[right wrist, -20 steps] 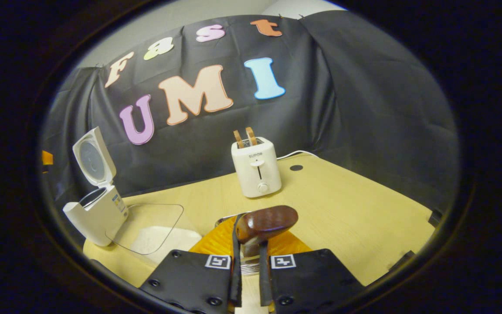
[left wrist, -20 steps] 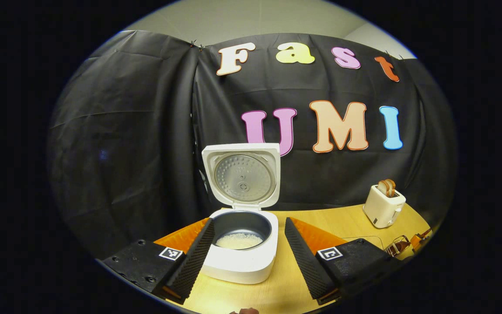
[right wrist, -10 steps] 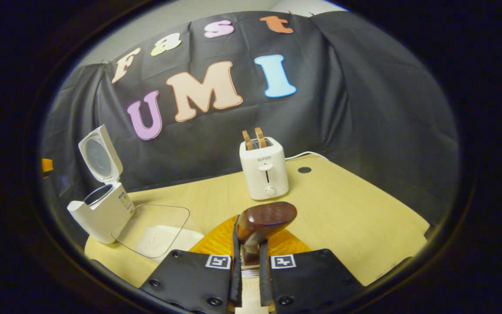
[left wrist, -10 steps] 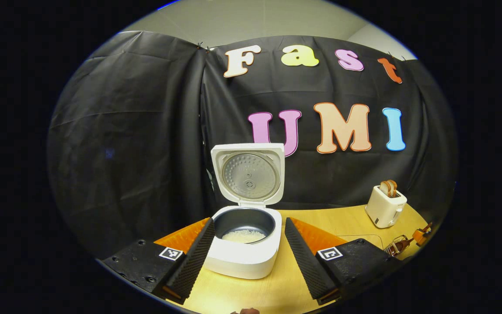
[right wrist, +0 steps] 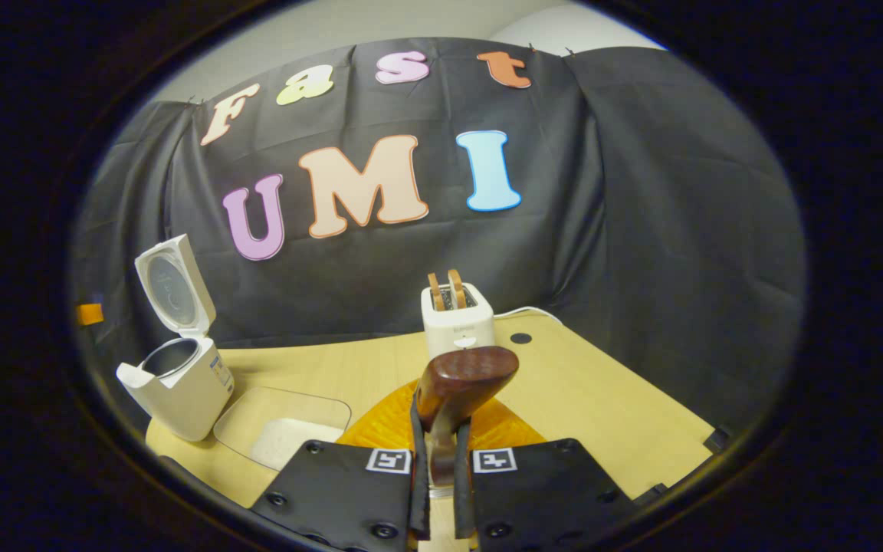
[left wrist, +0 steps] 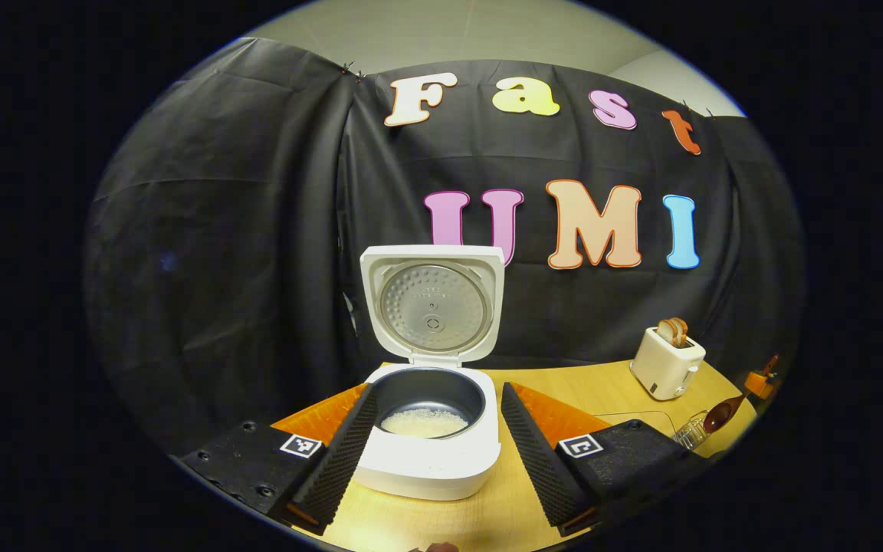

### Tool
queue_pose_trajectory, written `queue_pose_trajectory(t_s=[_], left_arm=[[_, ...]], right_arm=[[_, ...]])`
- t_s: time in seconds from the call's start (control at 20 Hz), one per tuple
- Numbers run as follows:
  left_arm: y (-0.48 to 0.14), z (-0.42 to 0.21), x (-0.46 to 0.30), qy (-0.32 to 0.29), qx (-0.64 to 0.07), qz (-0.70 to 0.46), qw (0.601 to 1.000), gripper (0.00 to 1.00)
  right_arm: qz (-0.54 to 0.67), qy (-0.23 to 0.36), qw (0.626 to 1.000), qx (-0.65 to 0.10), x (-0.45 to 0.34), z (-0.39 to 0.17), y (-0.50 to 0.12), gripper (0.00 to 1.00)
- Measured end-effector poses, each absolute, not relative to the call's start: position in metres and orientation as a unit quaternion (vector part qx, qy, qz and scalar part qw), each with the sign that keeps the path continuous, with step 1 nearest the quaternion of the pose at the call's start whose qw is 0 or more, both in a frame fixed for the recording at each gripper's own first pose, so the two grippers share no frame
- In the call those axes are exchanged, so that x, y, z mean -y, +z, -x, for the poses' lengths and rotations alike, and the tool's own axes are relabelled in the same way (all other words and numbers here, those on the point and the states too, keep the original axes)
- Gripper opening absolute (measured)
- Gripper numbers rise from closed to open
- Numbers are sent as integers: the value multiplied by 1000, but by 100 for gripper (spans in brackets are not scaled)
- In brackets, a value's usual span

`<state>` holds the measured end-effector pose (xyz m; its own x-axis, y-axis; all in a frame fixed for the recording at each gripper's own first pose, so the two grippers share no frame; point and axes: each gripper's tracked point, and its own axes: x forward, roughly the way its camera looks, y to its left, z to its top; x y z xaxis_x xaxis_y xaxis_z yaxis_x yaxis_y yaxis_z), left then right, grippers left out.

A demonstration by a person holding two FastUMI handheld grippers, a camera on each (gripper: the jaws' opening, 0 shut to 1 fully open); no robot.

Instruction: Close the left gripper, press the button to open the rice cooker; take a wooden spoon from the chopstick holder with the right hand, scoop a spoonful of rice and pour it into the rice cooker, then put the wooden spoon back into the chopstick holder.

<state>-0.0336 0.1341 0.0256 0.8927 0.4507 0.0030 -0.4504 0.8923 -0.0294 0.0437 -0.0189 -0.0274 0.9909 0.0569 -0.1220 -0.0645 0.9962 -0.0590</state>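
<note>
Your wooden spoon [right wrist: 463, 377] is in the right gripper [right wrist: 441, 491]: the jaws are closed down to a narrow gap with the spoon's handle pinched between them, and the dark bowl stands up just above the fingertips, in front of the toaster [right wrist: 455, 320]. In the left gripper view the spoon [left wrist: 720, 420] is at the far right edge, raised over what looks like the glass chopstick holder [left wrist: 690, 434]; whether its handle is fully clear of the holder I cannot tell.

By the look of things, the first part is done: the rice cooker [left wrist: 430, 429] stands open at the left end of the bench [right wrist: 602, 399], lid upright, with a layer of rice in the pot. Whether that rice counts as your spoonful can't be judged from here, and the spoon's bowl looks empty. I'd judge the scoop from the clear tray of rice [right wrist: 282, 426] beside the cooker, the pour, and the return of the spoon to the holder are all left to do.

Your right gripper is held low over the near side of the bench, pointing toward the toaster, with the tray off to its left. Your left gripper [left wrist: 434, 452] hovers level just in front of the cooker, its jaws spread wide to either side of the white body and gripping nothing.
</note>
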Motion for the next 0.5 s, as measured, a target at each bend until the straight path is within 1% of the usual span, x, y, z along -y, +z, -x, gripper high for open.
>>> queue_pose_trajectory(t_s=[0.15,0.3,0.35,0.5], left_arm=[[16,25,-145,205,-6,26,978,95],[13,21,-156,181,-8,33,983,95],[12,20,-160,174,-8,35,984,95],[10,21,-170,166,-9,35,985,95]], right_arm=[[37,40,997,-46,9,-46,-18,15],[47,75,995,-34,-11,-48,-12,15],[50,94,994,-36,-20,-48,-13,15],[63,125,989,-54,-37,-46,-25,15]])
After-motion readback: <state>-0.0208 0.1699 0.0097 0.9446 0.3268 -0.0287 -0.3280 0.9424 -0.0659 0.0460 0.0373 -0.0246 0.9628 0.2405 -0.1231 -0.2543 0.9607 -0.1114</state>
